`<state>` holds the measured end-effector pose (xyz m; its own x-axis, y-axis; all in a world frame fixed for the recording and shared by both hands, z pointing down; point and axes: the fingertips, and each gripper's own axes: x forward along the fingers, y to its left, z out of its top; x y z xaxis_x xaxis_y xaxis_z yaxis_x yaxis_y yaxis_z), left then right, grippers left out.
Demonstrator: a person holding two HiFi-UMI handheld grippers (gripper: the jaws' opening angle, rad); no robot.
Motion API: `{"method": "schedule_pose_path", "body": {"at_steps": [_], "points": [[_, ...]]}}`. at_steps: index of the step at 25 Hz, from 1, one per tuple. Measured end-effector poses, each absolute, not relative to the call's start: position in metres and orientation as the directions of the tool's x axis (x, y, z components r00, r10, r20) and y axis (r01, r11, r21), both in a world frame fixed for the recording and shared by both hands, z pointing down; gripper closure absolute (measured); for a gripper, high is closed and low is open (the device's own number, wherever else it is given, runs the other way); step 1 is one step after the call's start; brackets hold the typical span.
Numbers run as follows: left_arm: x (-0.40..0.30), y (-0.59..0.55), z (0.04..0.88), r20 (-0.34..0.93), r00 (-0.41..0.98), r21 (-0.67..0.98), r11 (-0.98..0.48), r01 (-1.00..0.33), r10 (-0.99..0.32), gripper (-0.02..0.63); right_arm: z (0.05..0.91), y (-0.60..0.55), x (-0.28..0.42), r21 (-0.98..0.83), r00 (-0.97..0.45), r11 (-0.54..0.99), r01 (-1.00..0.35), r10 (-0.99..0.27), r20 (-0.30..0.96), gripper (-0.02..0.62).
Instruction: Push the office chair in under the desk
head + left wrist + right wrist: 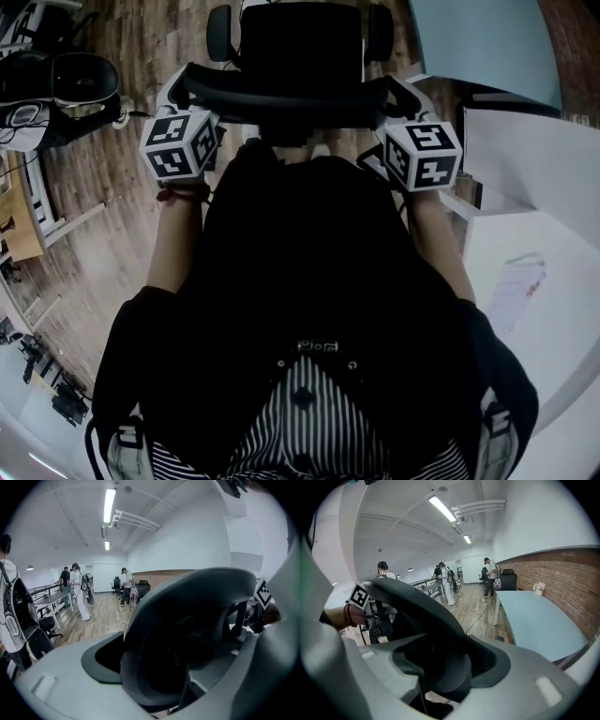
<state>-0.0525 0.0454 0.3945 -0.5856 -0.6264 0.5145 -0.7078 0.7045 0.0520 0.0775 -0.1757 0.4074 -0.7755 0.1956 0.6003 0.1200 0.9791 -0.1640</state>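
Observation:
The black office chair point(300, 42) stands right in front of me, seen from above in the head view, with its curved backrest rim point(281, 94) running across. My left gripper point(187, 94) clasps the rim's left end and my right gripper point(398, 98) its right end. In the left gripper view the dark backrest point(187, 620) fills the gap between the grey jaws. In the right gripper view the backrest rim point(422, 616) also lies between the jaws, against the pads. A pale blue desk point(487, 37) stands ahead on the right, also in the right gripper view point(539, 620).
A white desk point(544, 309) with papers runs along my right side. Another black chair and bags point(66, 89) stand to the left on the wooden floor. Several people point(79, 592) stand far down the room, and a cable point(480, 611) lies on the floor.

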Motion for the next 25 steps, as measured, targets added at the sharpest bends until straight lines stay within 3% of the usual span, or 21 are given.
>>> {"method": "schedule_pose_path", "body": {"at_steps": [9, 14, 20, 25], "points": [[-0.119, 0.072, 0.398, 0.472, -0.443, 0.061, 0.530, -0.846, -0.762, 0.250, 0.414, -0.117, 0.052, -0.162, -0.676, 0.985, 0.055, 0.156, 0.720, 0.359], [-0.153, 0.070, 0.396, 0.455, -0.328, 0.045, 0.389, -0.920, -0.828, 0.250, 0.416, -0.093, 0.044, -0.149, -0.648, 0.986, -0.068, 0.070, 0.758, 0.362], [-0.221, 0.057, 0.397, 0.454, -0.175, 0.037, 0.214, -0.976, -0.874, 0.250, 0.416, -0.070, 0.002, -0.130, -0.662, 0.962, -0.239, -0.064, 0.746, 0.362], [-0.259, 0.026, 0.397, 0.447, -0.105, 0.022, 0.129, -0.991, -0.888, 0.252, 0.419, -0.085, -0.030, -0.126, -0.688, 0.945, -0.301, -0.124, 0.715, 0.362]]}}
